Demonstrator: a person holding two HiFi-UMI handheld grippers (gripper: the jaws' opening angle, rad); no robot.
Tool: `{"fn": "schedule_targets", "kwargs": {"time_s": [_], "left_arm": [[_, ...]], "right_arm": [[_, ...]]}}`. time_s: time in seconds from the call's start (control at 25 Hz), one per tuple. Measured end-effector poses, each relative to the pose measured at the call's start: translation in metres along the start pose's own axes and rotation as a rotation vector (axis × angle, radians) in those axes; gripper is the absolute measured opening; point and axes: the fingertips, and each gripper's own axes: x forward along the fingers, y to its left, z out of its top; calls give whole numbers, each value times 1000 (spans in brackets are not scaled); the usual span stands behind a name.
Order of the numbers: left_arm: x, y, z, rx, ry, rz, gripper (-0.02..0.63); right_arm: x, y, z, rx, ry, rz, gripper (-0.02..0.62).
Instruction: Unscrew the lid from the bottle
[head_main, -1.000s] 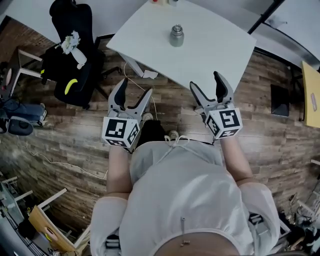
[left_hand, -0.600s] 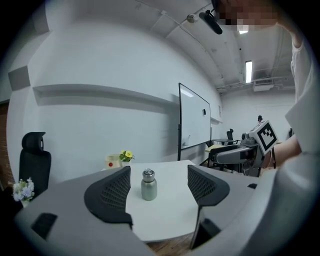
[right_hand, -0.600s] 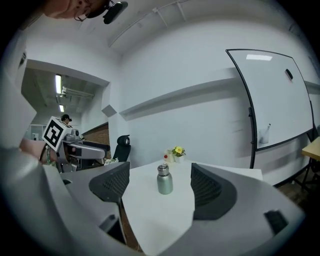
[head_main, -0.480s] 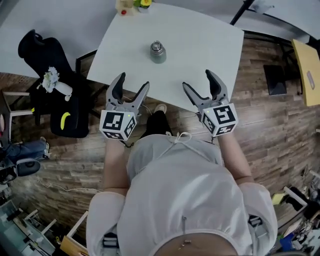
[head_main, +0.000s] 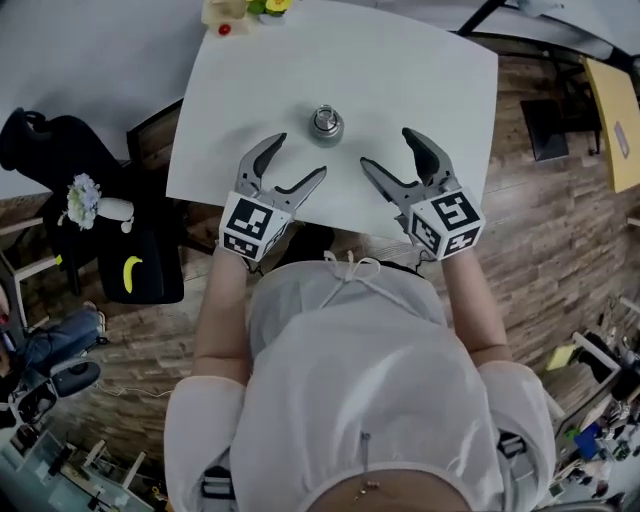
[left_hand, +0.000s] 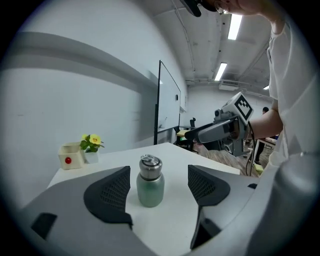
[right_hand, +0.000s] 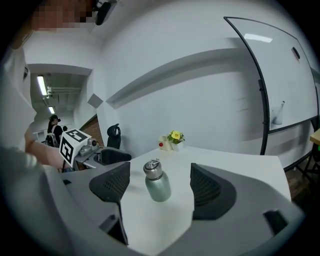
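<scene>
A small green bottle (head_main: 325, 125) with a steel screw lid (left_hand: 150, 167) stands upright on the white table (head_main: 420, 80). In the left gripper view the bottle (left_hand: 150, 188) sits ahead, between the open jaws. The right gripper view shows the bottle (right_hand: 157, 186) and its lid (right_hand: 152, 169) the same way. My left gripper (head_main: 296, 161) hovers just left and near of the bottle, open and empty. My right gripper (head_main: 391, 151) hovers to its right, also open and empty. Neither touches the bottle.
A small white pot with yellow flowers and a white box with a red dot (head_main: 232, 12) stand at the table's far left corner. A black office chair (head_main: 60, 160) stands left of the table on the wood floor. The table's near edge (head_main: 200, 200) runs under both grippers.
Both grippers have moved forward from over the floor to over the table, closing in on either side of the bottle. The jaws stayed open.
</scene>
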Motion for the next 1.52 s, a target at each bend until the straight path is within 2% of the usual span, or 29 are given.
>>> {"fn": "schedule_targets", "kwargs": {"time_s": [0.16,0.36,0.52,0.68,0.8,0.96,1.2,1.4,1.52], "left_arm": [[29,18,-19,23,9,-105,362],[57,15,-35,69,9,-264,364],[80,18,-41,88,-14,-320,365],[96,15,-45,95,-20,-375,365],[102,14,-47,77,-36,-398,364],[108,11,-49,92,-37,-417,364],[107,14,-50,75,-69,-431,365],[105,15,-51,73,-75,-434,367],[105,14,-51,75,-75,-448,367]], "right_arm": [[37,-1,-4,-17,51,7,370],[67,19,-14,-45,120,103,360],[88,18,-18,-54,155,117,345],[102,22,-25,-74,246,146,314],[108,25,-30,-76,297,149,308],[112,26,-31,-117,348,117,305],[118,25,-33,-111,440,85,239],[119,27,-34,-152,480,108,239],[118,28,-34,-210,508,145,238]]}}
